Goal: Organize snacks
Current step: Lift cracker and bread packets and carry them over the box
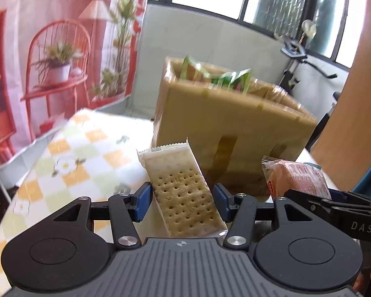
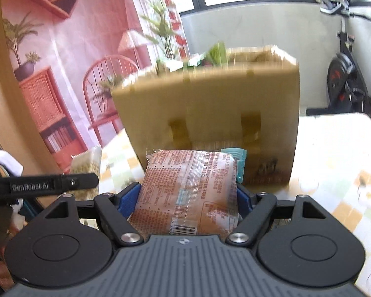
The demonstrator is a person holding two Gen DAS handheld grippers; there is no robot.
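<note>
My left gripper (image 1: 183, 200) is shut on a clear-wrapped cracker pack (image 1: 183, 193), held tilted in front of a cardboard box (image 1: 225, 123). The box holds green snack bags (image 1: 217, 74). My right gripper (image 2: 189, 198) is shut on an orange-brown snack packet (image 2: 189, 193) with printed text, held just before the same cardboard box (image 2: 210, 109). A teal packet edge (image 2: 237, 158) peeks out behind it. The right gripper and its orange packet (image 1: 294, 175) also show at the right of the left wrist view. The left gripper's arm (image 2: 42, 185) shows at the left of the right wrist view.
The box stands on a table with a checked yellow, green and white cloth (image 1: 81, 153). A pink printed backdrop (image 1: 49, 49) hangs at the left. An exercise bike (image 2: 346, 74) stands by the window at the right. A wooden panel (image 1: 353, 99) is at the far right.
</note>
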